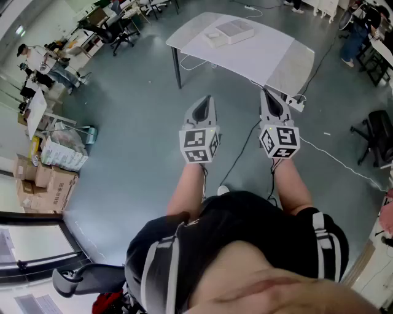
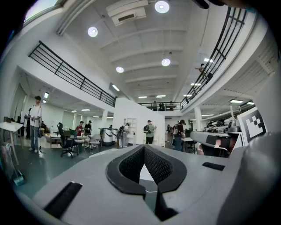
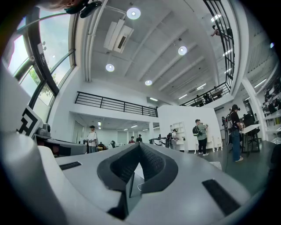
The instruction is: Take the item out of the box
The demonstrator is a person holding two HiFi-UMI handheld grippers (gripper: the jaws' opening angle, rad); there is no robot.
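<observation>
Left gripper (image 1: 206,101) and right gripper (image 1: 266,95) have jaws together and empty. Best approach the table (image 1: 264,54) squarely, opening jaws before the white box (image 1: 230,29).

1 left gripper (image 1: 207,101) and 1 right gripper (image 1: 266,93) — 1 white table (image 1: 258,52) — 1 white box (image 1: 236,29), 1 smaller white object (image 1: 215,38)

Bright, even light comes from round ceiling lamps (image 2: 162,6) and, in the right gripper view, from a tall window (image 3: 52,44) at upper left. Shadows are soft. Both gripper views bulge strongly and have black corners. The head view bends at its edges but is sharp.
</observation>
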